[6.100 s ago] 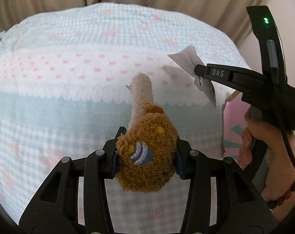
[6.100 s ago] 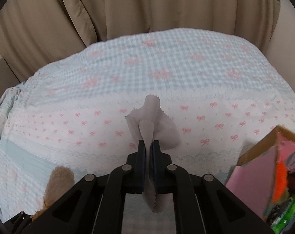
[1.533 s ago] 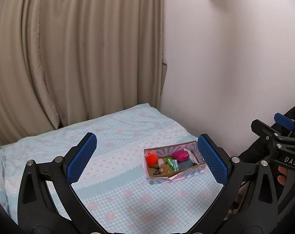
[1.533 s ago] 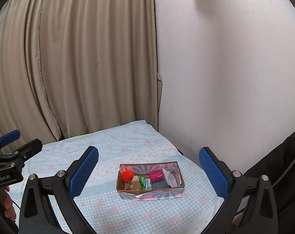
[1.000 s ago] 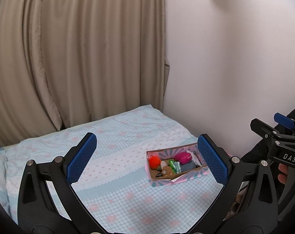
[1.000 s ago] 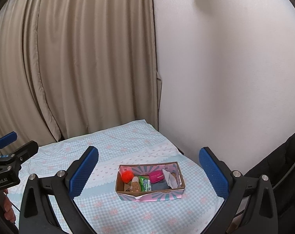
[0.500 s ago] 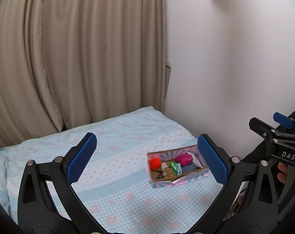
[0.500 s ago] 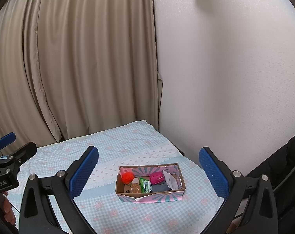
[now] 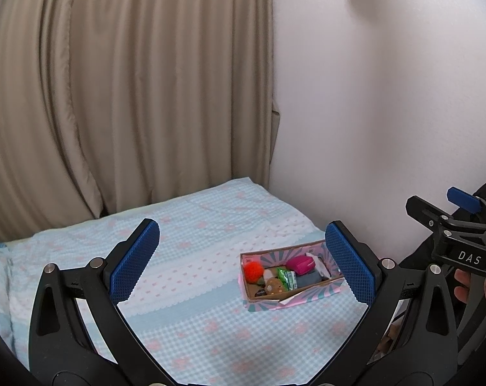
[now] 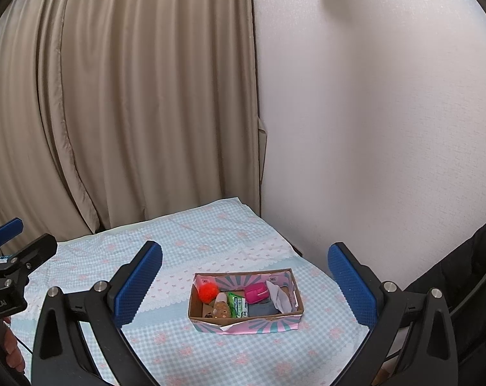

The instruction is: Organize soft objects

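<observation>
A pink patterned cardboard box sits on the bed near the wall. In it lie an orange pompom, a brown plush toy, a green packet, a pink pouch, a grey cloth and a white cloth. My left gripper is open and empty, held high and well back from the box. My right gripper is open and empty, also high above the bed. Each gripper shows at the edge of the other's view.
The bed has a light blue checked cover with pink bows. Beige curtains hang behind it. A white wall borders the bed's right side. A dark garment shows at the right edge.
Since six seconds ago both grippers let go of the plush toy and white cloth, which now lie in the box. Both have drawn back; in the last second the view barely shifts.
</observation>
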`<state>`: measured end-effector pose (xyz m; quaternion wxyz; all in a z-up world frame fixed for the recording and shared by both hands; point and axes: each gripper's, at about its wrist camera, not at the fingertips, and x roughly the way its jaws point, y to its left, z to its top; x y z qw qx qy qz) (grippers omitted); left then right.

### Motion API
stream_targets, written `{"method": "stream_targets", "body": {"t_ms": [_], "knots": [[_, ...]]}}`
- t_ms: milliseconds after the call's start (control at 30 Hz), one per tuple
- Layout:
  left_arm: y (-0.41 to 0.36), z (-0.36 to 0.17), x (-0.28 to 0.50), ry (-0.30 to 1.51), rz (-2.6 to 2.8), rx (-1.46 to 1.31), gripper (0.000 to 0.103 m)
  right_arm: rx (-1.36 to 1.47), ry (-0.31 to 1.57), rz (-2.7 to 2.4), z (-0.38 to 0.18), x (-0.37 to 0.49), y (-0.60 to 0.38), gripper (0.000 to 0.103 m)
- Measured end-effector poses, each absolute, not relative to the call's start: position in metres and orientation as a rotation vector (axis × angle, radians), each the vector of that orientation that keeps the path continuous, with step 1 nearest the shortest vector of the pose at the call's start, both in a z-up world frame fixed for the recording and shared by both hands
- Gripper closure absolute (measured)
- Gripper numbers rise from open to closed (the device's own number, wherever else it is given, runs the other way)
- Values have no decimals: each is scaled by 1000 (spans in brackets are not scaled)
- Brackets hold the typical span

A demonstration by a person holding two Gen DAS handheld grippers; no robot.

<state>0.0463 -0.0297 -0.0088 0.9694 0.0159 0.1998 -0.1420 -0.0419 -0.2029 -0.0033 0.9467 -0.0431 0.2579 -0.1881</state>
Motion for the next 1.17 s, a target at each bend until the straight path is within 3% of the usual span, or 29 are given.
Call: {"method": "stream_targets", "body": {"t_ms": [1167], "knots": [[-42, -18, 50, 339, -262, 67, 0, -81, 532, -441, -10, -35, -208, 0]]}}
